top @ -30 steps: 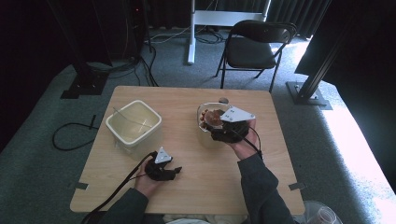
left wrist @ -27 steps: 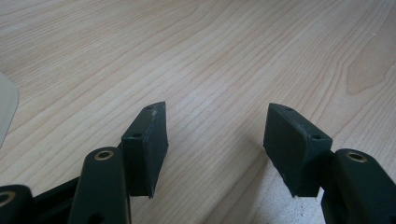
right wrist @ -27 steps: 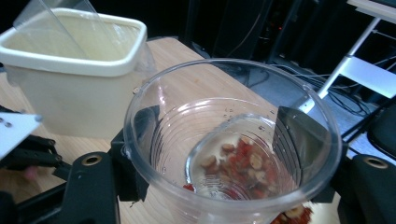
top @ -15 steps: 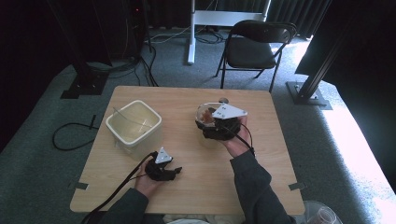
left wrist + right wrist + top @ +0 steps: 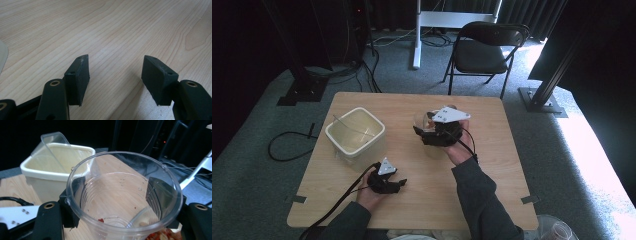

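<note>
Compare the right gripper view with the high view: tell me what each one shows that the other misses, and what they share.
Right gripper view alone: the clear plastic cup is clamped between the right gripper's black pads, with reddish food bits at its bottom, and a clear lid leans inside the cream tub.

High view alone: the left gripper rests on the table, a black chair stands beyond it.

Both: cup, tub, wooden table.

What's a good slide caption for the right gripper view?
Right tool grips a clear plastic cup, cream tub behind.
</note>
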